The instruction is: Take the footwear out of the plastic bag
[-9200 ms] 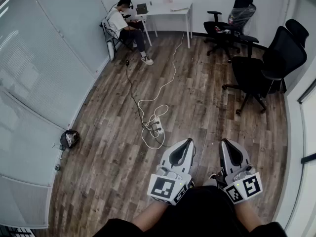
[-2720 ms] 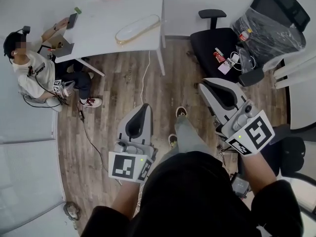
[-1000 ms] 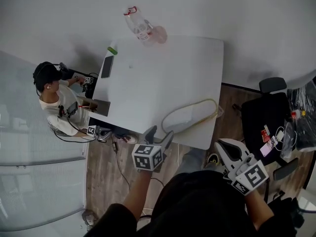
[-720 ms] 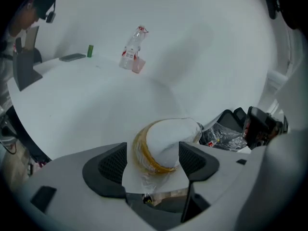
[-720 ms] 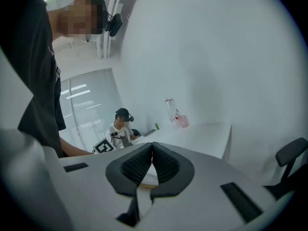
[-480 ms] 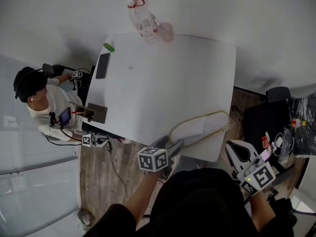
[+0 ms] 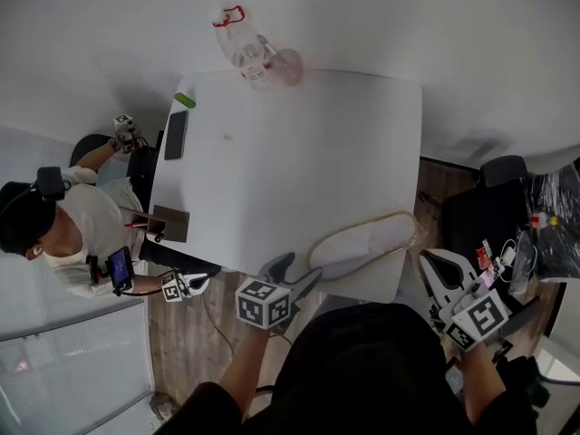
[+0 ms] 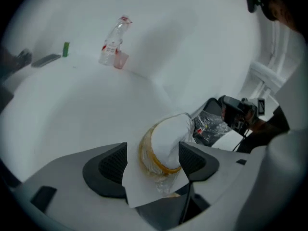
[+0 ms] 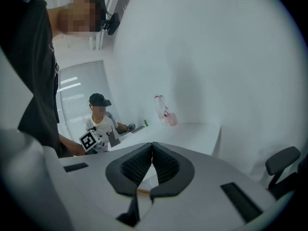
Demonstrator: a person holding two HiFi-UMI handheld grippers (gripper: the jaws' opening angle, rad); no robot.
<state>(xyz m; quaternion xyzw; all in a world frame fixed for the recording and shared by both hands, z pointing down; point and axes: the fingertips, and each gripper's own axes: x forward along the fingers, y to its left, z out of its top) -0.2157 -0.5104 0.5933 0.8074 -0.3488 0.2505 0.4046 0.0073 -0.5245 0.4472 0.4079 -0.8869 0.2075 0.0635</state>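
Three cameras: one on your head, one riding each claw.
Your head view looks steeply down on the white surface point(image 7: 299, 152) from well above, with the left claw point(image 7: 294, 268) and right claw point(image 7: 431, 261) at the frame's bottom. The left gripper view sits low and close at the surface's near corner, looking across it. The right gripper view looks nearly level from off the surface's side, farther back. All three share the bottle point(image 7: 243, 48) at the far edge.
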